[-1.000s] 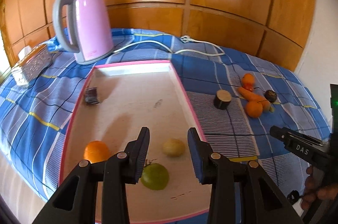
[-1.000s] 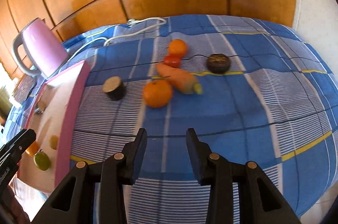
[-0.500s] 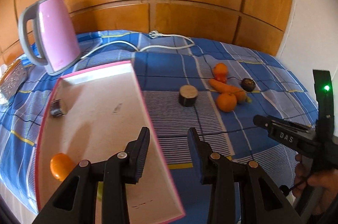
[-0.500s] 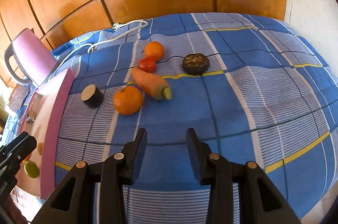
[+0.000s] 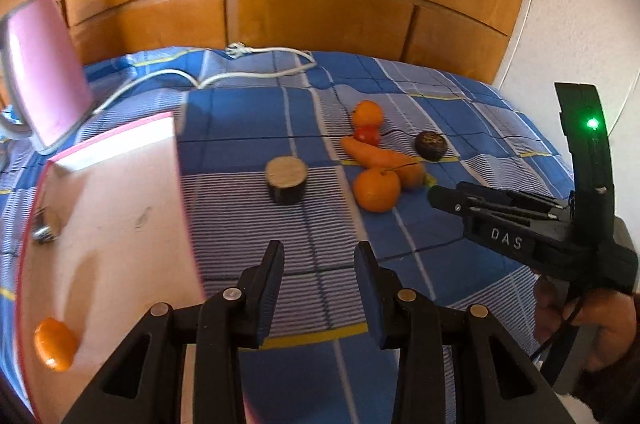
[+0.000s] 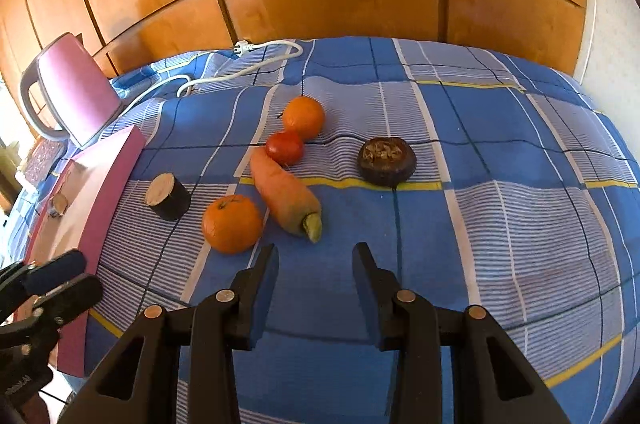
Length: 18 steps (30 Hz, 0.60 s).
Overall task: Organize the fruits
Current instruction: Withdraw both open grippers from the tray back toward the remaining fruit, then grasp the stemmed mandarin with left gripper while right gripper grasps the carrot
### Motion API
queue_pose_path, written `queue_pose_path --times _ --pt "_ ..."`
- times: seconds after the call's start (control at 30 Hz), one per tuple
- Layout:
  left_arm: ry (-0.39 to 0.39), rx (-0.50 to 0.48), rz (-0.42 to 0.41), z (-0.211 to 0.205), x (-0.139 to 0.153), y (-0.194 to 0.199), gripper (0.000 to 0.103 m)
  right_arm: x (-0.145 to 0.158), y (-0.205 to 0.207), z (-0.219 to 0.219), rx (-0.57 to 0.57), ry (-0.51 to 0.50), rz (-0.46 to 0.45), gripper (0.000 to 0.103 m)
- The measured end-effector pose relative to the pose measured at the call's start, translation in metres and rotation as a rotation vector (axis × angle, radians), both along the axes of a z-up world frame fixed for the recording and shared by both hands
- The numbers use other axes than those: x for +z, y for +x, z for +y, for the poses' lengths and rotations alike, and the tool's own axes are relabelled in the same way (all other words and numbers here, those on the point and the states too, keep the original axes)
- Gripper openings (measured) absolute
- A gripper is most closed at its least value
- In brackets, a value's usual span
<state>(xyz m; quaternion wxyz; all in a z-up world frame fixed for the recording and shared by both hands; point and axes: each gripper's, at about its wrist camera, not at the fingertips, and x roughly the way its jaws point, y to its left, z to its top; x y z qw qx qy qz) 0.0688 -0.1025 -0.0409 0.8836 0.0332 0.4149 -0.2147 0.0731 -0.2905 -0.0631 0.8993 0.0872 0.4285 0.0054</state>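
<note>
On the blue checked cloth lie a near orange (image 6: 232, 224), a carrot (image 6: 286, 196), a small red fruit (image 6: 285, 148), a far orange (image 6: 303, 117), a dark round fruit (image 6: 386, 162) and a dark stub with a pale cut top (image 6: 167, 197). My right gripper (image 6: 316, 282) is open and empty, just short of the near orange and the carrot tip. My left gripper (image 5: 319, 290) is open and empty over the cloth, right of the pink-rimmed tray (image 5: 120, 144). One orange (image 5: 54, 344) lies in the tray. The right gripper also shows in the left wrist view (image 5: 436, 193).
A pink kettle (image 6: 74, 92) stands at the back left, its white cord (image 6: 248, 64) trailing across the cloth. A small metal-wrapped piece (image 5: 45, 228) lies in the tray. Wooden panels close the back; a white wall stands at the right.
My left gripper has swung right, from above the tray's fruits to the cloth beside the tray. My right gripper has moved forward, closer to the near orange and carrot. Both stayed open.
</note>
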Motion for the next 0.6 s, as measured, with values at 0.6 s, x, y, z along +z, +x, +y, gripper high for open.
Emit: queue_pose_path --times 0.6 --pt "0.004 -0.078 0.052 -0.07 -0.029 0.039 0.04 0.007 0.02 -0.025 0.029 0.127 -0.009 0.039"
